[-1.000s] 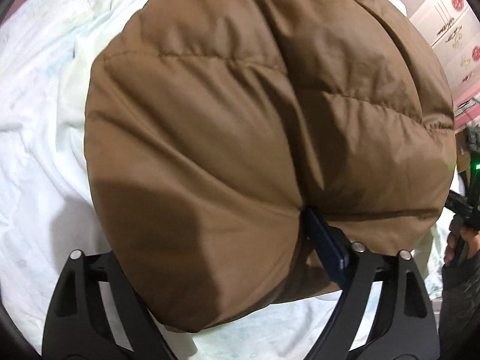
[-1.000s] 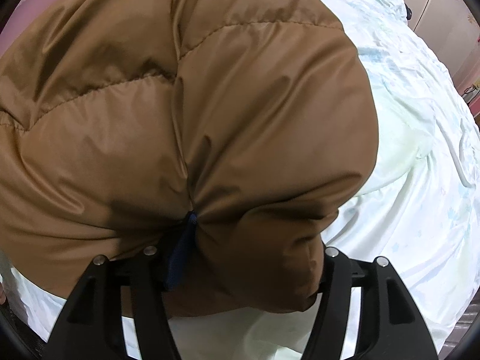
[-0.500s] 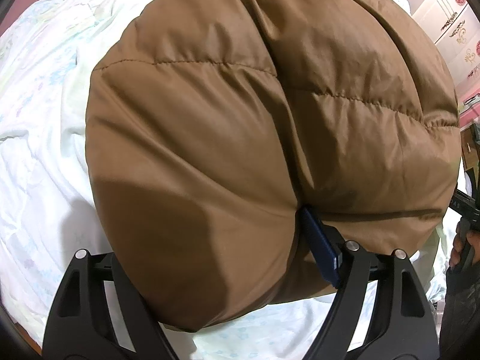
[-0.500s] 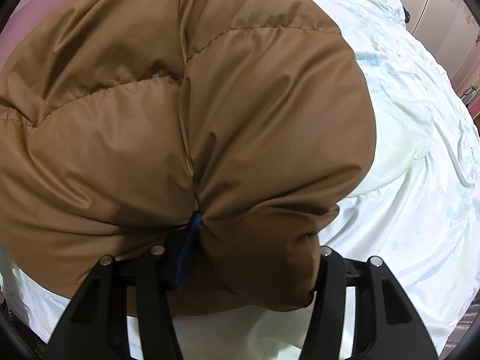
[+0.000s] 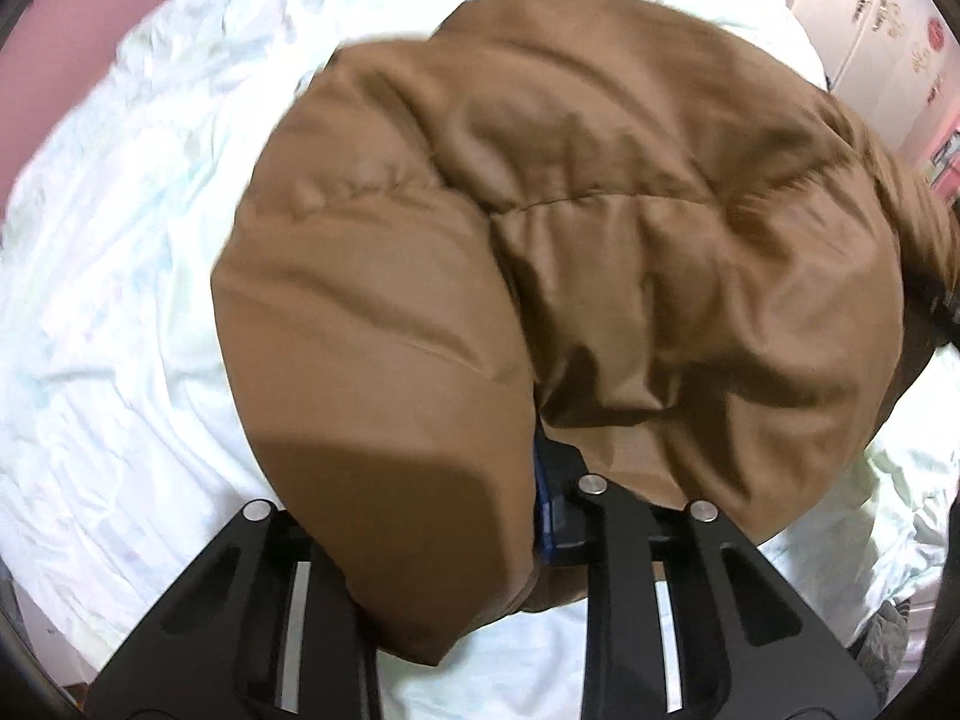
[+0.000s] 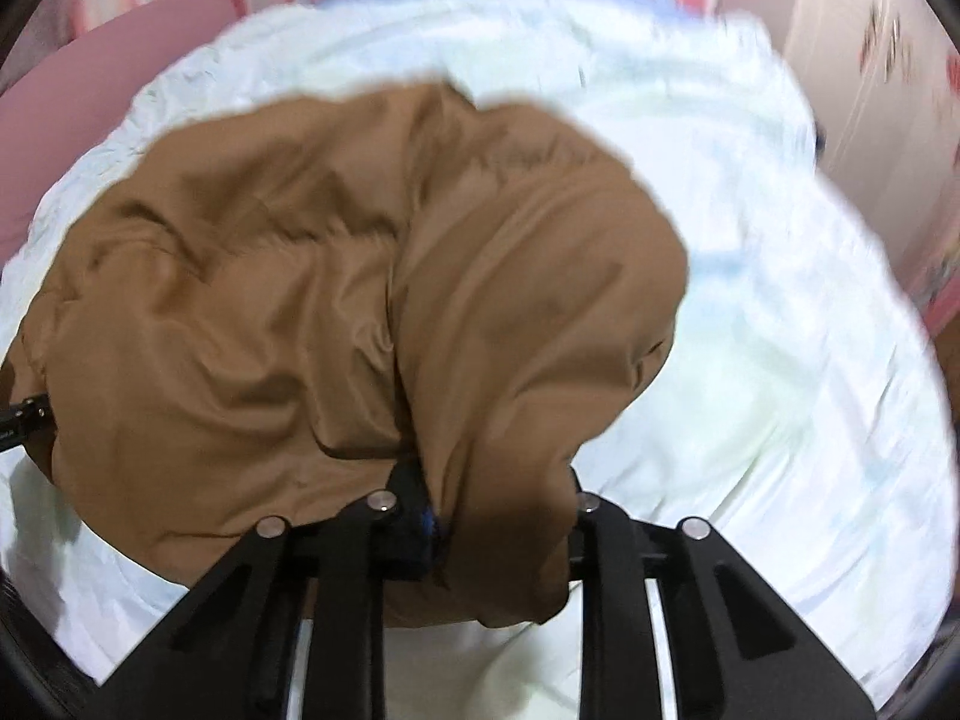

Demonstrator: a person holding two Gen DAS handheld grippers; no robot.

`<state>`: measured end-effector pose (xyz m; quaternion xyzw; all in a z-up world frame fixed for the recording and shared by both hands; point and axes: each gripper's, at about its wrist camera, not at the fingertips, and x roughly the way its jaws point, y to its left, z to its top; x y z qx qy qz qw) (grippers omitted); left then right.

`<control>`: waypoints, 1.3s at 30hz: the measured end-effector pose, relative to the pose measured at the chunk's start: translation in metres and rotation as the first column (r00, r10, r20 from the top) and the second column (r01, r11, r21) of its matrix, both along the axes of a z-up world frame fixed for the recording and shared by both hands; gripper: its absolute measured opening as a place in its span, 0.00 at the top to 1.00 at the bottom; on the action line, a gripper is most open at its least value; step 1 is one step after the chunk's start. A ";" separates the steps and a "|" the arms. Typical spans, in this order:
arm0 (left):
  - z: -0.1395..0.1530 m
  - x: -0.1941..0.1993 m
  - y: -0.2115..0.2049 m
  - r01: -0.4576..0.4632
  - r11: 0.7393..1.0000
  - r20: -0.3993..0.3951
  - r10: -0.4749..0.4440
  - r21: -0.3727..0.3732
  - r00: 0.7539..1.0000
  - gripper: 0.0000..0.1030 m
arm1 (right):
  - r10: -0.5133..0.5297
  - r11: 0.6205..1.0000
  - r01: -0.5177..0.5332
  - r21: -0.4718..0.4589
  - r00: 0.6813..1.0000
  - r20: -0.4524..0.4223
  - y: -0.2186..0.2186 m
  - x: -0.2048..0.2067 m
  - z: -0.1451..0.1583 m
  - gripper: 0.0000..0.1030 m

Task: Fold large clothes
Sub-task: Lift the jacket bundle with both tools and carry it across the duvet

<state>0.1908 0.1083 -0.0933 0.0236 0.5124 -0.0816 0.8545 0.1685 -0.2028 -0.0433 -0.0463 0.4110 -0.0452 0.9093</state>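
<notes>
A brown quilted puffer jacket [image 5: 600, 252] hangs bunched over a bed with a white sheet [image 5: 120, 300]. My left gripper [image 5: 534, 480] is shut on the jacket's near edge, and its blue pad shows against the fabric. In the right wrist view the same brown jacket [image 6: 336, 300] spreads leftward, with my right gripper [image 6: 432, 510] shut on a fold of its edge. The fabric hides most of both grippers' fingertips. At the far left of the right wrist view, a black part of the left gripper [image 6: 24, 414] pokes out from behind the jacket.
The white sheet [image 6: 750, 360] is rumpled and runs on beyond the jacket. Pink walls [image 6: 120, 60] and a pale cupboard with red marks [image 5: 888, 42] border the bed. Dark cloth [image 5: 888, 636] lies low at the right.
Both grippers have pulled back and up with the jacket. The jacket now fills less of each view, looks looser and more wrinkled, and more of the bed shows.
</notes>
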 end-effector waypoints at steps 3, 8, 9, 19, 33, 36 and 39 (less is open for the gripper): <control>0.019 -0.008 -0.040 0.020 0.999 0.071 -0.022 0.032 0.997 0.77 | 0.041 0.996 -0.029 -0.089 0.990 0.136 0.003 -0.010 0.041 0.80; 0.046 -0.029 -0.119 0.101 0.995 0.162 -0.098 -0.011 0.982 0.77 | 0.058 0.963 0.041 -0.268 0.935 0.351 -0.025 -0.061 0.093 0.80; 0.049 -0.037 -0.137 0.127 0.992 0.175 -0.122 -0.017 0.977 0.77 | 0.033 0.959 0.075 -0.275 0.929 0.369 -0.039 -0.072 0.096 0.80; -0.018 -0.053 -0.229 0.274 0.961 0.033 -0.272 -0.045 0.962 0.68 | -0.291 0.950 0.289 0.116 0.957 -0.004 -0.270 -0.153 -0.044 0.71; 0.026 -0.063 -0.161 0.242 0.970 0.131 -0.236 -0.032 0.963 0.09 | -0.380 0.920 0.362 0.151 0.919 0.106 -0.289 -0.210 -0.017 0.17; 0.005 -0.050 -0.168 0.218 0.976 0.082 -0.220 0.026 0.972 0.09 | -0.449 0.893 0.448 0.046 0.893 0.038 -0.302 -0.196 -0.030 0.17; -0.014 -0.043 -0.167 0.207 0.976 0.047 -0.210 0.060 0.977 0.09 | -0.480 0.876 0.482 0.024 0.876 -0.049 -0.318 -0.181 -0.058 0.16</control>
